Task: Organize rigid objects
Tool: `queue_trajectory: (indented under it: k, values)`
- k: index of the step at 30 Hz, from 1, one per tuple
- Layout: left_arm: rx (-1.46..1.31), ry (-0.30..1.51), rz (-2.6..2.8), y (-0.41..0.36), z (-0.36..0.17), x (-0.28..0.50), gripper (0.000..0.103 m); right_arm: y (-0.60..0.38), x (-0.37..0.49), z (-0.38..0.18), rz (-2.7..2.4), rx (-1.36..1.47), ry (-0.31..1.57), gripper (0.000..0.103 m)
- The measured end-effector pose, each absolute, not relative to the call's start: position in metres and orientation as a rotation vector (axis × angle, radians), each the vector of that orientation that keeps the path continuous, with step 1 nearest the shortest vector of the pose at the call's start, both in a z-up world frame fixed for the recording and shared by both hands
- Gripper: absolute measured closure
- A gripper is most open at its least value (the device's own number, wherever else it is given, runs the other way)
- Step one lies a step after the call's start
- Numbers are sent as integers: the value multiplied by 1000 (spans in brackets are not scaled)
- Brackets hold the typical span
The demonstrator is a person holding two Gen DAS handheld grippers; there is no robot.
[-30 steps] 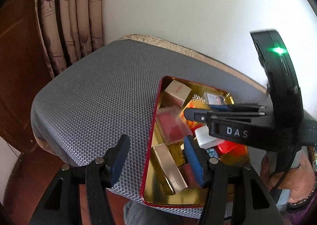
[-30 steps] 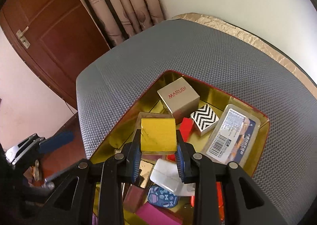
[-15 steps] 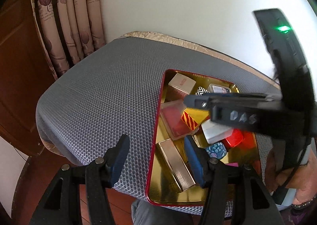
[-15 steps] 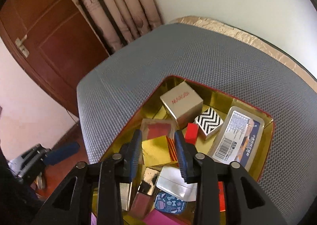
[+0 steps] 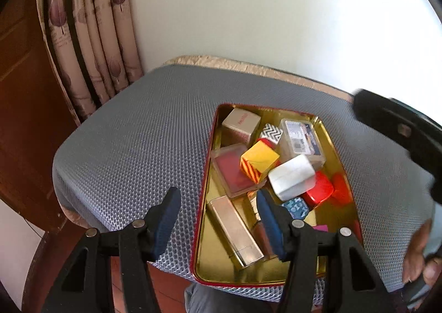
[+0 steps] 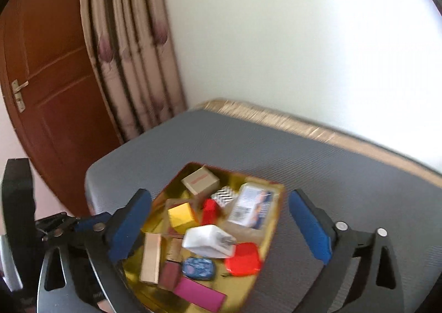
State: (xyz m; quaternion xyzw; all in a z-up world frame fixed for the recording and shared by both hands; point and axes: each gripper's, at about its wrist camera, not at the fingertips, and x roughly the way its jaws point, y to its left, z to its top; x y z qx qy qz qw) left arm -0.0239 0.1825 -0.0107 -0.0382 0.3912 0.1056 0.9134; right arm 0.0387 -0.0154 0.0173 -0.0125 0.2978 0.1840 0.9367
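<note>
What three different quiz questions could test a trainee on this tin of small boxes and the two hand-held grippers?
1. True or false: the yellow box lies inside the gold tin.
2. Which stands wider, the left hand-held gripper or the right hand-held gripper?
3. Multiple choice: the right hand-held gripper holds A) the white box, B) the yellow box, C) nothing.

Key: 1 true. 2 the right, its jaws opening and empty. 3 C.
</note>
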Motion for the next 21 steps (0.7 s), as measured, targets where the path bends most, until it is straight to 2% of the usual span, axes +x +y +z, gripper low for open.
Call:
queue_trajectory:
  k: [7,13,21]
  values:
    - [-45,629,194,158,13,-46,45,-39,-11,31,207,-70,476,0]
    - [-59,591,190,148,21,-66,45,-52,-47,36,122,-61,392,0]
    - [-54,608,191,145,19,-94,45,-45,-62,10,153,-73,492,0]
